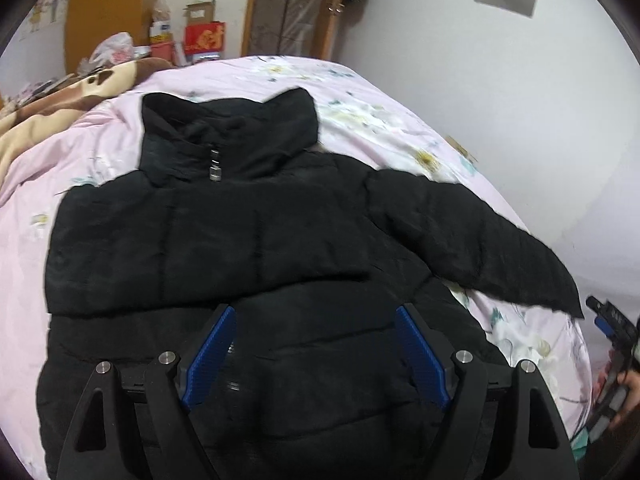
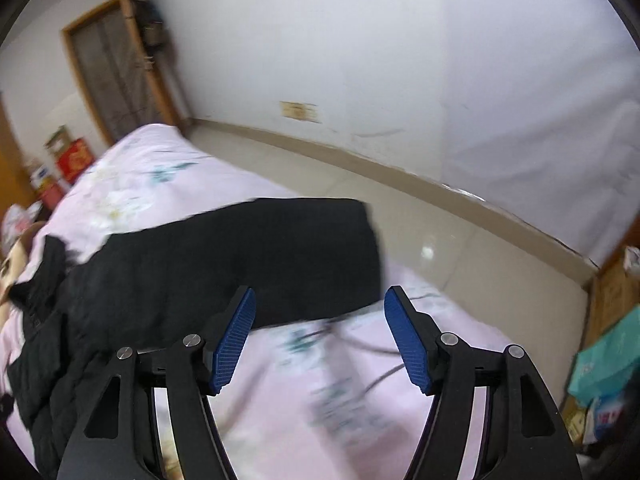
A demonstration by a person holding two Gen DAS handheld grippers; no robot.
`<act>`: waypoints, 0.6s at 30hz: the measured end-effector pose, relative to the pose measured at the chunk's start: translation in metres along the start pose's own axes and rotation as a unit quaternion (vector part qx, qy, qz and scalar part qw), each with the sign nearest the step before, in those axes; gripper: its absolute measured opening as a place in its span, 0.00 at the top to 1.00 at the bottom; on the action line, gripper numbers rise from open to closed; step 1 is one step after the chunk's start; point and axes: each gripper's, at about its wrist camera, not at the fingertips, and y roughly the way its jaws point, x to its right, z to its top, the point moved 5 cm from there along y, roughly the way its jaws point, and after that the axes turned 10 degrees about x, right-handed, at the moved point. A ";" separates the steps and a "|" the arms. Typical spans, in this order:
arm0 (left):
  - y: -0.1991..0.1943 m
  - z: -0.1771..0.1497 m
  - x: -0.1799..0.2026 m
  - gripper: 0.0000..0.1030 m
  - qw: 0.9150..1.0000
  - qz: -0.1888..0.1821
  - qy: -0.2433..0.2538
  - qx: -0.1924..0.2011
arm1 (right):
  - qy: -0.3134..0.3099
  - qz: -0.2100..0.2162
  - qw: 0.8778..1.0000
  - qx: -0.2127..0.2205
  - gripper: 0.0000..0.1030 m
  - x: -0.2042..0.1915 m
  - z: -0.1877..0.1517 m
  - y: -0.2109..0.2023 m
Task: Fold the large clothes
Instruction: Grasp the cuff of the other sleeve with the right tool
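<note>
Left wrist: tongs (image 1: pixel 314 316) gape over black jacket (image 1: pixel 224 232), empty.

Ahead of the tongs spreads a bed under a pink floral sheet (image 1: pixel 380 128), and off to the far left a brown and cream blanket (image 1: pixel 52 108) lies bunched. Beyond it, a red box (image 1: pixel 205 38) sits by a white plastic bag (image 1: pixel 114 50) against an orange panel (image 1: pixel 112 4). Further back, a wood-framed door (image 2: pixel 116 72). Right of the tongs, glossy tiled floor (image 2: pixel 420 216), a white wall (image 2: pixel 400 40), and a teal box (image 2: pixel 604 356).
</note>
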 end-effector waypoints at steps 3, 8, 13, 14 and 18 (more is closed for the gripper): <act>0.008 -0.008 0.009 0.21 1.000 -0.008 0.007 -0.011 | 0.024 0.007 1.000 -0.012 0.35 0.012 0.000 0.014; 0.021 -0.014 0.005 0.21 1.000 -0.001 0.003 -0.028 | 0.030 0.021 0.999 -0.036 0.35 0.009 -0.002 0.037; 0.028 -0.019 0.005 0.21 0.999 0.006 0.018 -0.037 | 0.022 0.028 0.998 -0.052 0.34 -0.001 -0.007 0.058; 0.030 -0.020 0.005 0.21 0.999 0.004 0.016 -0.039 | 0.024 0.029 0.998 -0.055 0.34 0.001 -0.008 0.060; 0.034 -0.024 0.006 0.21 0.999 0.004 0.019 -0.047 | 0.029 0.028 0.998 -0.058 0.34 -0.001 -0.007 0.063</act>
